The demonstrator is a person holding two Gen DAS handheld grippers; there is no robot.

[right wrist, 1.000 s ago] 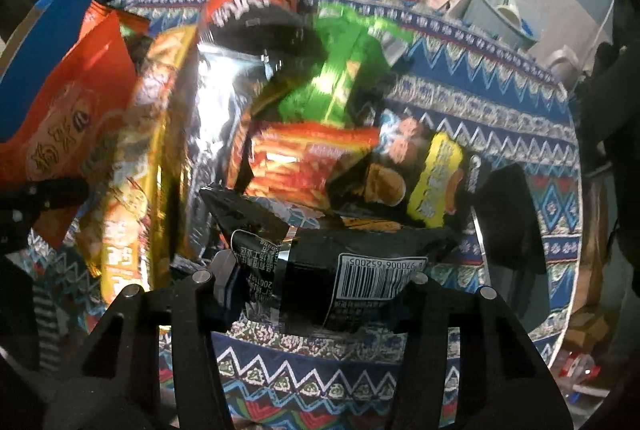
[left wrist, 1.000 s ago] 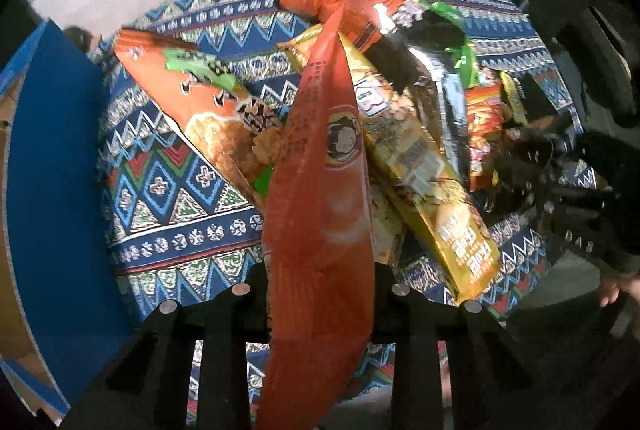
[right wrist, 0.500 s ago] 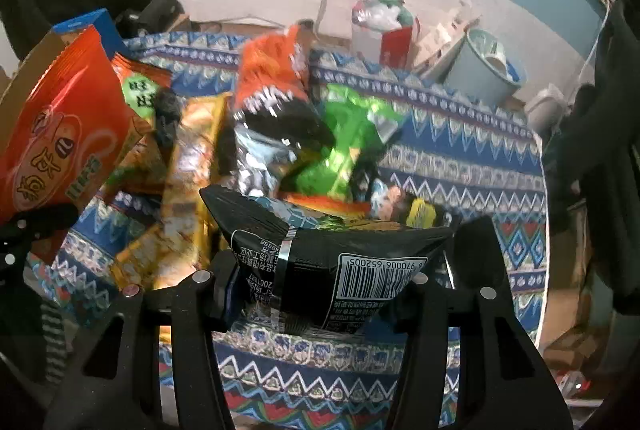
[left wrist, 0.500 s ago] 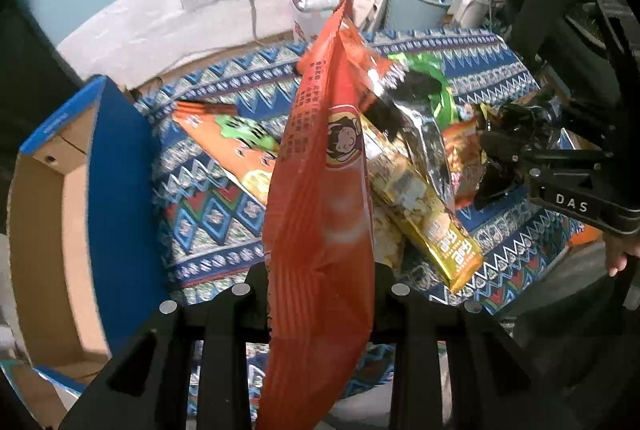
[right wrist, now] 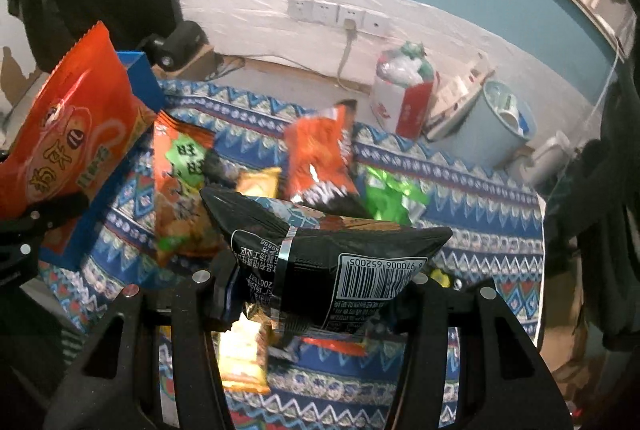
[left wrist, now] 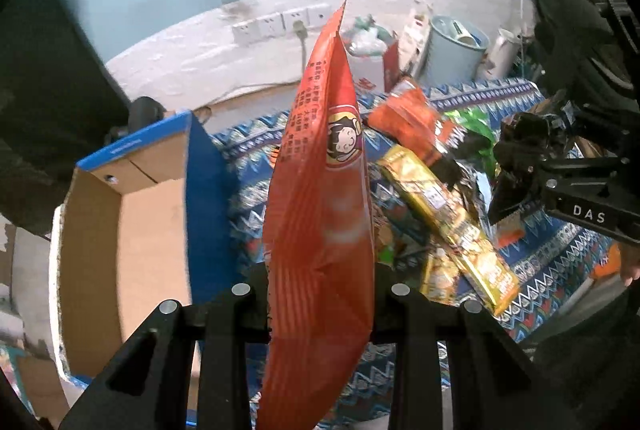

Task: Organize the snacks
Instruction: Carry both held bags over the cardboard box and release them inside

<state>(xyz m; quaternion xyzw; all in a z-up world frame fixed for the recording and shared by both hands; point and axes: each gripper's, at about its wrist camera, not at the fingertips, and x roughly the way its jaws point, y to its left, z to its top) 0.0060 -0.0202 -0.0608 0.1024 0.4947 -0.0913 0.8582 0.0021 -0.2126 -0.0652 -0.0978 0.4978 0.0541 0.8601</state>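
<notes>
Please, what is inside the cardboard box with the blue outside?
In the left wrist view the cardboard box shows only bare brown inner walls, no snack. Its bottom near corner is hidden behind the left gripper, which holds the red snack bag.

Patterned cloth (right wrist: pixel 460 186) under a heap of snack packets

On it lie an orange-and-black bag (right wrist: pixel 320 162) at the far side, a green packet (right wrist: pixel 390 196) to its right, an orange packet with a green label (right wrist: pixel 180 186) to its left, and a long gold packet (left wrist: pixel 444 206); the blue cardboard box (left wrist: pixel 120 222) stands at its left edge.
</notes>
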